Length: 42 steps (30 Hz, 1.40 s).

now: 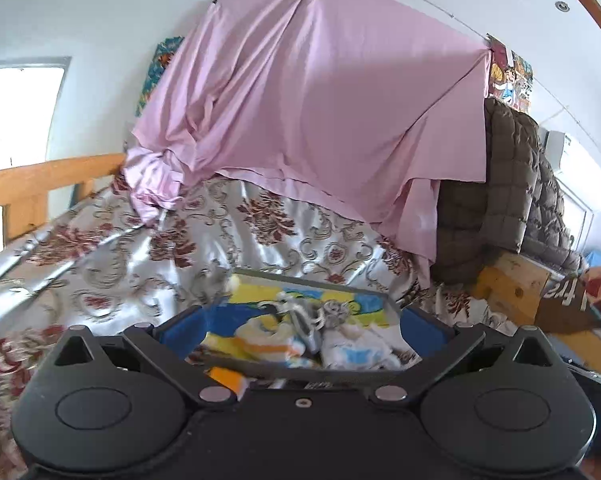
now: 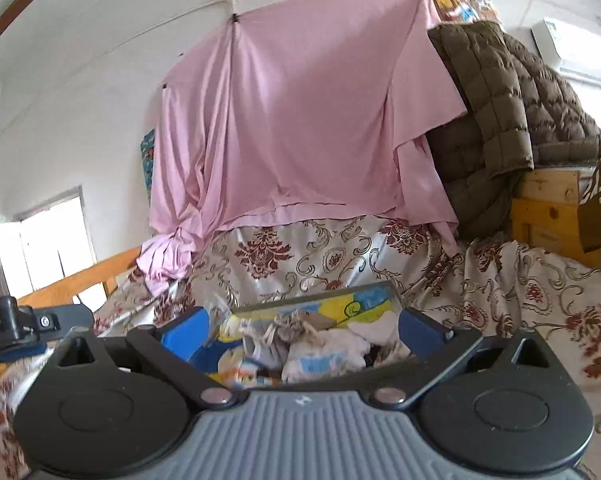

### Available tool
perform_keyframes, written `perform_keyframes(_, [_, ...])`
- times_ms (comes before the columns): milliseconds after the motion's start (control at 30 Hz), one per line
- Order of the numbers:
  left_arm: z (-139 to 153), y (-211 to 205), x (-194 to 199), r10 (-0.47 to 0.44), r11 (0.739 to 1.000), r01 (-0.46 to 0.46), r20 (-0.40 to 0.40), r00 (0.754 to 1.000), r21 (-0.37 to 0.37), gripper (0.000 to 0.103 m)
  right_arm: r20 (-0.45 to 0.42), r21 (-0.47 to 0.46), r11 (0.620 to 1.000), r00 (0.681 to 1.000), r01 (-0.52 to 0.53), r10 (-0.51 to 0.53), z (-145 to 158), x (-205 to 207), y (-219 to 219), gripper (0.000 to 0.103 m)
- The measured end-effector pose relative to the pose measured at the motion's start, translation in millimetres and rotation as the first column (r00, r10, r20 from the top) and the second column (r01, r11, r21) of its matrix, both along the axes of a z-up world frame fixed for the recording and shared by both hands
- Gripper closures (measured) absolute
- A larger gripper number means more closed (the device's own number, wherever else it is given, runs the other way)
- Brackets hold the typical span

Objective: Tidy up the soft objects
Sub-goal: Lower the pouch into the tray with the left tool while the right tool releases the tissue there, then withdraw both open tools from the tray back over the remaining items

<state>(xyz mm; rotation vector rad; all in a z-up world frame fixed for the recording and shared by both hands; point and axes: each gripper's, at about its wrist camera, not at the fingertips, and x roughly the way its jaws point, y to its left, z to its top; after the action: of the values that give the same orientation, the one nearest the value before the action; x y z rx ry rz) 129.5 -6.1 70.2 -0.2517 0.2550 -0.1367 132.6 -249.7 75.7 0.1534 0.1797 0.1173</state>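
Observation:
A shallow grey-rimmed box [image 1: 312,280] lined in yellow and blue lies on the floral bedspread [image 1: 100,264]. It holds several small soft pieces: a white cloth with an orange stripe [image 1: 268,340], a white cloth with a blue patch [image 1: 356,350] and a grey-white tangle [image 1: 320,312]. My left gripper [image 1: 302,330] stands open just before the box's near rim, its blue pads wide apart, nothing pressed between them. In the right wrist view the same box [image 2: 312,294] and blue-patched cloth [image 2: 320,360] show. My right gripper [image 2: 304,332] is also open and grips nothing.
A pink sheet [image 1: 320,100] hangs on the wall behind the bed. A brown quilted jacket [image 1: 512,184] is draped over wooden crates [image 1: 508,284] at the right. A wooden bed rail [image 1: 40,184] runs along the left. A black device [image 2: 8,328] sits at the right wrist view's left edge.

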Motion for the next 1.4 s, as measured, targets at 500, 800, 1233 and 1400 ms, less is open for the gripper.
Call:
perform_keyframes(500, [-41,37,-64,0.093,0.992,-0.086,-0.081,0.992,0.088,0.001,-0.117,-0.08,0.996,0.991,0.05,-0.06,-30,-60,27,0.0])
perform_keyframes(800, [-60,53,-59,0.161,0.986,-0.147,-0.25,0.955,0.074,0.001,-0.228,-0.146,0.989,0.972,0.019,-0.052,-48,-64,46,0.0])
perform_keyframes(1233, [-72,45,-52,0.209,0.973,-0.162,-0.337,0.918,0.163,0.001,-0.367,-0.166,0.983,0.93,-0.08,0.014,-68,-50,64,0.0])
perform_keyframes(1400, [-76,45,-49,0.228,0.969,-0.176,-0.366,0.902,0.172,0.001,-0.377,-0.167,0.979,0.925,-0.119,0.048,-70,-50,71,0.0])
